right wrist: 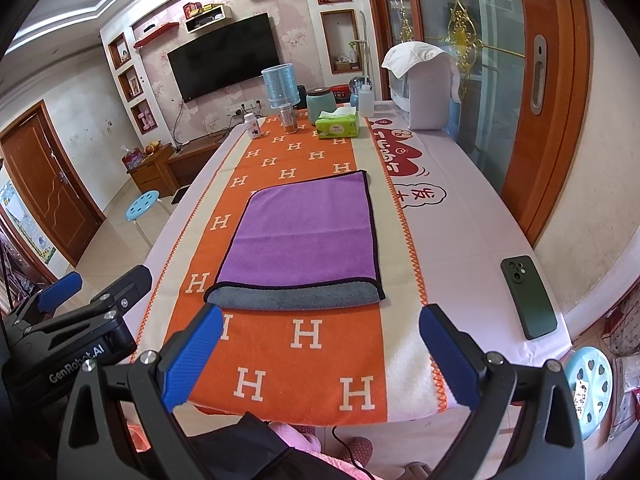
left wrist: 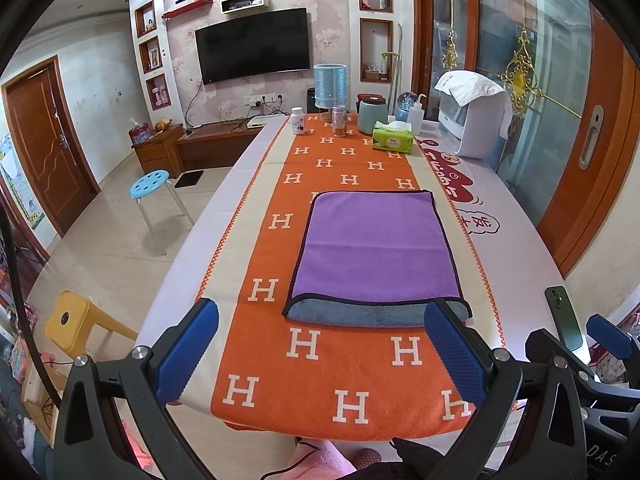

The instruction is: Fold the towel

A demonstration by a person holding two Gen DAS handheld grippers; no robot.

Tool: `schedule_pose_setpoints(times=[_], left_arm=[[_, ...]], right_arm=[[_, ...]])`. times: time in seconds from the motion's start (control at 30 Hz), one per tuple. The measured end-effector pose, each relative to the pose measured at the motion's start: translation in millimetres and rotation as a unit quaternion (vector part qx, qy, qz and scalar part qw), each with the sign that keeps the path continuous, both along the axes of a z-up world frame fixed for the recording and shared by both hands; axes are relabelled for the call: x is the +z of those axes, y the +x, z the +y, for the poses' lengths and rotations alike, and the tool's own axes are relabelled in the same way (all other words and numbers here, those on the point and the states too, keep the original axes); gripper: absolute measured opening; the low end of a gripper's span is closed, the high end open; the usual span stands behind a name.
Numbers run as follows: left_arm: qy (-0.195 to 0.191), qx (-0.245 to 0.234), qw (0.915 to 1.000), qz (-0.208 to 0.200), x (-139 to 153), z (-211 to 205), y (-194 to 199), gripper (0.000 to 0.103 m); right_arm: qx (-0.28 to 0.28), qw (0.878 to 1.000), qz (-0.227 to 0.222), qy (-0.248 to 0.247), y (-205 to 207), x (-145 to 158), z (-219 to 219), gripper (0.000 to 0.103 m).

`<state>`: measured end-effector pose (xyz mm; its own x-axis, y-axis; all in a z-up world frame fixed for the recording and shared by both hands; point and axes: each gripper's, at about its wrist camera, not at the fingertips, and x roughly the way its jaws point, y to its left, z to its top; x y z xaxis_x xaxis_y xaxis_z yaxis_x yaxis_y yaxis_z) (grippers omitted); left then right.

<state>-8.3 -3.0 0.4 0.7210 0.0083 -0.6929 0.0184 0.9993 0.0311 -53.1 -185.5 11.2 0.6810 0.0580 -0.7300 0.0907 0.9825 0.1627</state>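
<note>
A purple towel (left wrist: 376, 244) with a grey underside and dark trim lies folded over on the orange H-patterned runner (left wrist: 316, 364); its grey fold edge faces me. It also shows in the right wrist view (right wrist: 304, 236). My left gripper (left wrist: 320, 340) is open and empty, held above the near table edge just short of the towel's fold. My right gripper (right wrist: 320, 344) is open and empty, also just short of the fold. The left gripper shows at the left of the right wrist view (right wrist: 60, 292).
A dark green phone (right wrist: 529, 297) lies on the table at the right. At the far end stand a tissue box (left wrist: 393, 141), jars, bottles (left wrist: 298, 121) and a white appliance (left wrist: 474, 120). Blue stool (left wrist: 150, 185) and yellow stool (left wrist: 70, 320) stand left.
</note>
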Motion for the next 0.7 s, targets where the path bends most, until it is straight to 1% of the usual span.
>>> schedule_pose_setpoints(times=[0.43,0.57,0.6,0.63,0.7], left_arm=[[0.007,0.014,0.9999,0.005,0,-9,-9,0.102],[0.013,0.021,0.9996,0.011,-2,-9,-14,0.102],[0.014,0.022,0.9996,0.012,-2,-10,-15,0.102],[0.016,0.022,0.9995,0.013,-2,-10,-15,0.102],[0.02,0.025,0.9993,0.017,-3,-10,-14,0.102]], right_arm=[[0.004,1.0,0.004,0.006,-2,-4,-7,0.099],[0.003,1.0,0.002,0.014,-11,-3,-6,0.099],[0.005,1.0,0.001,0.018,-10,-3,-6,0.099],[0.009,1.0,0.0,0.024,-8,-7,-16,0.099],[0.015,0.999,-0.002,0.031,-7,-6,-16,0.099]])
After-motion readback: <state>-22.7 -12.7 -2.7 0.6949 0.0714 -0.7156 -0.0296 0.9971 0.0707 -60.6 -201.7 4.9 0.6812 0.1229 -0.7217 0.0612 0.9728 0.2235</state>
